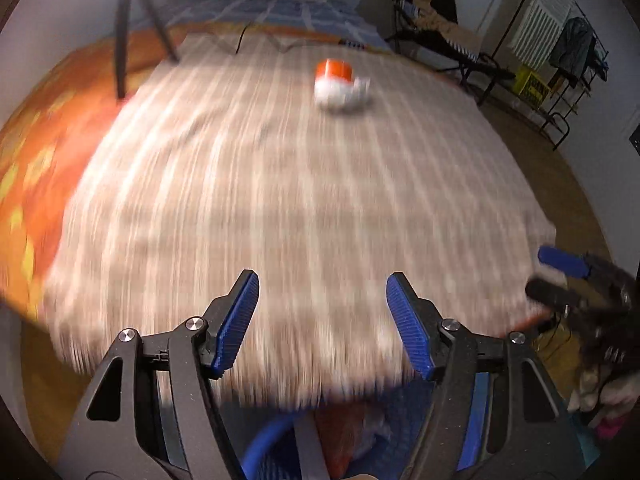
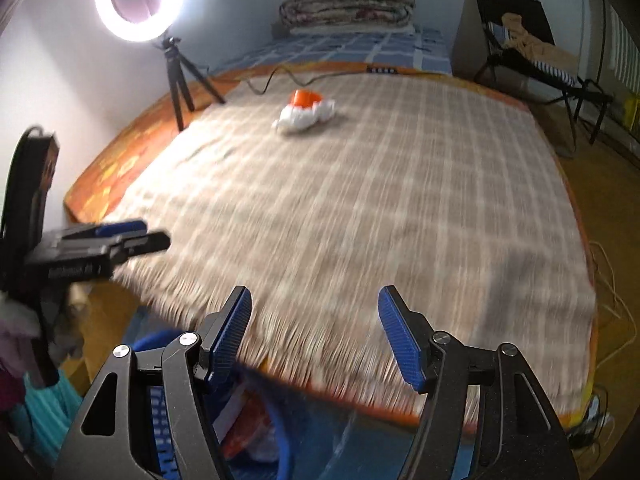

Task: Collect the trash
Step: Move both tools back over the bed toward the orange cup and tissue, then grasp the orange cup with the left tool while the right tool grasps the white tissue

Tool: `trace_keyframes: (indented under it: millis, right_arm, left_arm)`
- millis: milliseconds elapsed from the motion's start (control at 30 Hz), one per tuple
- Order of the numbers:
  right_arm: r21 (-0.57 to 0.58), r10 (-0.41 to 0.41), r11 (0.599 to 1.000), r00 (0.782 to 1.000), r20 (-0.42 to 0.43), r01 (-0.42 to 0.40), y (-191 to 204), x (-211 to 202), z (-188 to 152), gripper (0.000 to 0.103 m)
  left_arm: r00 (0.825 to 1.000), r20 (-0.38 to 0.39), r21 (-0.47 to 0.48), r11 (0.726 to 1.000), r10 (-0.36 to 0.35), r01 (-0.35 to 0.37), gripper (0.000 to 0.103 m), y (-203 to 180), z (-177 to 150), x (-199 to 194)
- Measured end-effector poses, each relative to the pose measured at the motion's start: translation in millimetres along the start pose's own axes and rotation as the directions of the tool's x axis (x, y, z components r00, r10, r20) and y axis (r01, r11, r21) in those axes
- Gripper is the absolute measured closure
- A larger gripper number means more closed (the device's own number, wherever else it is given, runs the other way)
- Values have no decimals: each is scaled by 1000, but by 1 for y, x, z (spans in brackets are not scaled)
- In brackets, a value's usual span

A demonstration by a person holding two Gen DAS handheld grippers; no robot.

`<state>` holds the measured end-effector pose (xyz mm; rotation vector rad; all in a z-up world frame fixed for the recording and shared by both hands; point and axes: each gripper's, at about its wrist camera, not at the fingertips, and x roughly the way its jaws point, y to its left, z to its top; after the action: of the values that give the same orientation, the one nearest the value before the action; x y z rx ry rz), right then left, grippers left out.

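Note:
An orange cup (image 1: 334,69) and crumpled white paper (image 1: 340,94) lie together far out on the plaid blanket (image 1: 280,200); in the right wrist view the cup (image 2: 306,97) sits just behind the paper (image 2: 302,119). My left gripper (image 1: 322,280) hangs open over the blanket's near edge with nothing between its blue pads. My right gripper (image 2: 314,292) is open and empty too, above the same edge. Each gripper shows in the other's view: the right gripper (image 1: 544,274) at the right edge, the left gripper (image 2: 154,233) at the left. The views are motion-blurred.
A blue basket (image 1: 260,440) (image 2: 285,452) holding orange and white wrappers stands on the floor below both grippers. A ring light on a tripod (image 2: 180,76) stands at the bed's far left. A folded quilt (image 2: 348,4) lies at the head. A folding chair (image 2: 552,64) stands at the right.

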<state>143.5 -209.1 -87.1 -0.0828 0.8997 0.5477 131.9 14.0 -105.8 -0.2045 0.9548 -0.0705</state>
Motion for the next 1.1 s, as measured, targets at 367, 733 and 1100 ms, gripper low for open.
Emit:
trace_keyframes:
  millis: [367,733,1100]
  right_arm:
    - [16,38,999,999,-27,-38,-25,39,39,38]
    - [69,157,986,987,-34,-154,-37,68,67,38]
    - [97,195,977,980,-35,-191,-36,95,93,38]
  left_arm:
    - [997,61,-4,998,-55,55,35,-6,137,66]
    - [994,-4,-111,988,-112,111,35,9,196,139]
    - [991,-43,-98,988,-126,122,55,13,200,163]
